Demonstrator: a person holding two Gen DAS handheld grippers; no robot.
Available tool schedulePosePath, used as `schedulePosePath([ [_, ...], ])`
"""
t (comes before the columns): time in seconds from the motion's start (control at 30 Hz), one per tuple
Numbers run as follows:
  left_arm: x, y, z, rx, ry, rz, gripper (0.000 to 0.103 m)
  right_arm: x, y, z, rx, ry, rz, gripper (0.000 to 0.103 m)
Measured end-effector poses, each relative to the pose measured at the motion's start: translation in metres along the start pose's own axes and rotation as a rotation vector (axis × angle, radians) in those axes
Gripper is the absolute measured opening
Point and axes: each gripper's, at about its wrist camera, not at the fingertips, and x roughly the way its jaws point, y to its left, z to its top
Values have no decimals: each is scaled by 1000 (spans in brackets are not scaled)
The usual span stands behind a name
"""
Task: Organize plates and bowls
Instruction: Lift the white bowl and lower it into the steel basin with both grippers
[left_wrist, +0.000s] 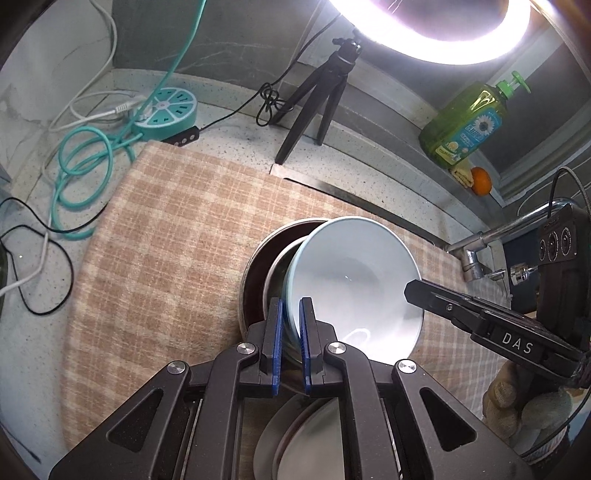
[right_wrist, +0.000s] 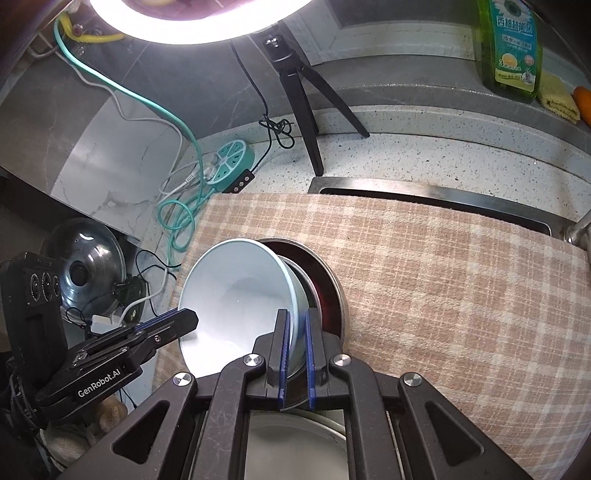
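A light blue bowl (left_wrist: 354, 266) (right_wrist: 236, 288) is held tilted between both grippers, over a steel bowl with a dark red inside (left_wrist: 255, 258) (right_wrist: 325, 284); a smaller steel bowl (left_wrist: 277, 269) nests in that one. My left gripper (left_wrist: 291, 332) is shut on the blue bowl's near rim, its blue pads on either side of the wall. My right gripper (right_wrist: 295, 354) is shut on the opposite rim. Each gripper also shows in the other's view: the right gripper (left_wrist: 412, 291) at the right, the left gripper (right_wrist: 184, 319) at the left. Pale plates (left_wrist: 303, 435) (right_wrist: 295, 443) lie under the grippers.
A checked cloth (left_wrist: 177, 221) (right_wrist: 461, 277) covers the counter. Behind it stand a black tripod (left_wrist: 314, 96) with a ring light, a teal power strip (left_wrist: 170, 107) with loose cables, and a green soap bottle (left_wrist: 465, 122). A faucet (left_wrist: 480, 240) is at the right and a pot lid (right_wrist: 85, 254) at the left.
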Motion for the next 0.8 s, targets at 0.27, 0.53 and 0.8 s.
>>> schedulePosePath([
  [0.27, 8, 3, -1, -11, 26, -1, 7, 8, -4, 0, 11, 16, 0, 7],
  [0.53, 11, 6, 0, -17, 36, 6, 7, 15, -6, 0, 13, 34, 1, 7],
  [0.8, 13, 7, 1, -19, 37, 10, 7, 20, -8, 0, 15, 46, 1, 7],
])
